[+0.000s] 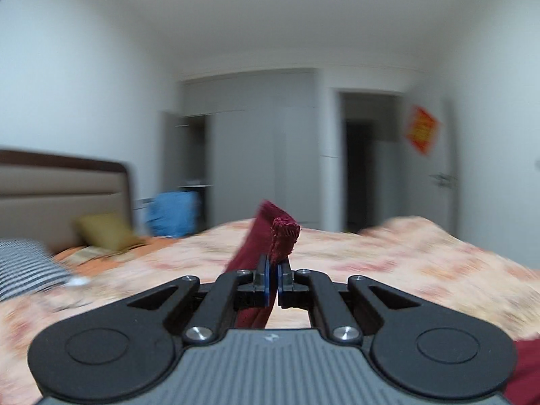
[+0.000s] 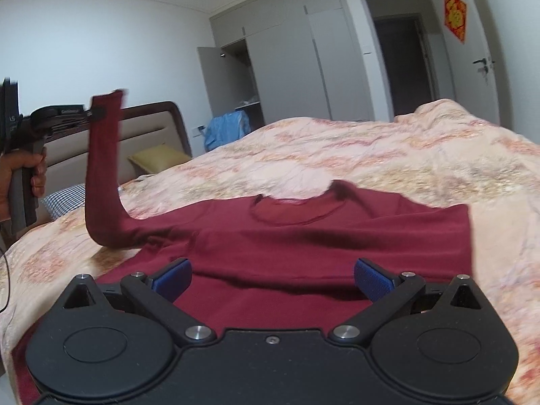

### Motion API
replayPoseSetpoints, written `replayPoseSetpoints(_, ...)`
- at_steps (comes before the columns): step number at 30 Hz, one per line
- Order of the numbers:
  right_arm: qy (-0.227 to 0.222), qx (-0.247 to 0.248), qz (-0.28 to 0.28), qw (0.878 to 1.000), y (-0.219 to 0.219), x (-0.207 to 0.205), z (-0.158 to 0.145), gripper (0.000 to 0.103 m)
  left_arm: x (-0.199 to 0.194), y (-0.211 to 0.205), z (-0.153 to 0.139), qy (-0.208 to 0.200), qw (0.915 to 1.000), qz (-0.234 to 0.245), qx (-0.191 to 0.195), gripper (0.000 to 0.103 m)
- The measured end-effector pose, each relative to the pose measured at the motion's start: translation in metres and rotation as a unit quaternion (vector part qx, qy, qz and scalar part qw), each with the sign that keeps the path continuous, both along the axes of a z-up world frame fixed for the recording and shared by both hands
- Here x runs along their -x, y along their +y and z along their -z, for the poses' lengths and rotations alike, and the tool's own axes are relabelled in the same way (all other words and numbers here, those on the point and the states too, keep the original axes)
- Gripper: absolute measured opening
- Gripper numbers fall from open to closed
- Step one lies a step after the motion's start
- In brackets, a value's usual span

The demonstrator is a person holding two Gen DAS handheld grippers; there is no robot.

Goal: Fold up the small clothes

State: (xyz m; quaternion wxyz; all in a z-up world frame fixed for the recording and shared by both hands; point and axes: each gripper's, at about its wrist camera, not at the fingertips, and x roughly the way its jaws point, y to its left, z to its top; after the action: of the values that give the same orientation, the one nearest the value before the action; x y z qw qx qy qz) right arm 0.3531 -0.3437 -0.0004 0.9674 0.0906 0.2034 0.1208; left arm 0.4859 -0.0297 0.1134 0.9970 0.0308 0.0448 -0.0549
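Observation:
A dark red long-sleeved shirt (image 2: 303,236) lies flat on the bed, neckline away from me. My left gripper (image 1: 274,278) is shut on the cuff of the left sleeve (image 1: 283,236). In the right wrist view the left gripper (image 2: 96,113) holds that sleeve (image 2: 101,175) lifted high above the bed at the left. My right gripper (image 2: 271,278) is open and empty, low over the shirt's lower body, blue pads (image 2: 373,278) spread wide.
The bed has a pink floral quilt (image 2: 388,158). A headboard (image 2: 148,128), a yellow pillow (image 2: 158,162) and a checked pillow (image 2: 64,199) are at the left. A grey wardrobe (image 2: 287,67), a blue bag (image 2: 226,128) and a doorway (image 2: 401,60) stand behind.

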Motion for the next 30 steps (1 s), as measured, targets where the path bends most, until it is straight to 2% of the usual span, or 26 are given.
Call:
replayPoseSetpoints(4, 0.005, 0.002, 0.022, 1.000, -0.026, 0.002, 0.005, 0.102, -0.013, -0.070, 0.028, 0.035, 0.9967, 0.070, -0.023, 0.004)
replayPoseSetpoints(9, 0.020, -0.005, 0.041, 0.999, -0.054, 0.006, 0.016, 0.102, -0.022, -0.126, 0.083, 0.107, 0.9867, 0.116, -0.040, 0.004)
replayPoseSetpoints(16, 0.030, -0.035, 0.036, 0.998, -0.070, 0.004, 0.026, 0.102, -0.006, -0.142, 0.142, 0.172, 0.9671, 0.163, -0.092, 0.004)
replayPoseSetpoints(18, 0.029, -0.038, 0.028, 0.998, -0.066, 0.002, 0.026, 0.102, -0.005, -0.141, 0.151, 0.194, 0.9615, 0.171, -0.092, 0.005)
replayPoseSetpoints(20, 0.027, -0.039, 0.019, 0.999, -0.062, 0.001, 0.023, 0.102, -0.002, -0.137, 0.154, 0.217, 0.9566, 0.179, -0.076, 0.008)
replayPoseSetpoints(21, 0.028, -0.040, 0.014, 0.999, -0.061, 0.000, 0.022, 0.102, -0.002, -0.134, 0.154, 0.225, 0.9548, 0.182, -0.069, 0.010)
replayPoseSetpoints(22, 0.030, -0.039, 0.010, 0.999, -0.059, -0.002, 0.022, 0.102, -0.001, -0.131, 0.154, 0.230, 0.9535, 0.185, -0.063, 0.018)
replayPoseSetpoints(23, 0.032, -0.038, 0.007, 0.999, -0.058, -0.004, 0.021, 0.102, 0.000, -0.129, 0.154, 0.233, 0.9522, 0.188, -0.059, 0.038)
replayPoseSetpoints(25, 0.037, -0.035, 0.001, 0.999, -0.054, -0.005, 0.021, 0.102, 0.006, -0.122, 0.152, 0.230, 0.9536, 0.187, -0.054, 0.064)
replayPoseSetpoints(28, 0.045, -0.037, -0.010, 0.998, -0.048, -0.010, 0.021, 0.102, 0.016, -0.110, 0.147, 0.223, 0.9550, 0.187, -0.059, 0.069)
replayPoseSetpoints(30, 0.050, -0.046, -0.020, 0.997, -0.044, -0.015, 0.019, 0.102, 0.023, -0.099, 0.144, 0.224, 0.9567, 0.173, -0.070, 0.076)
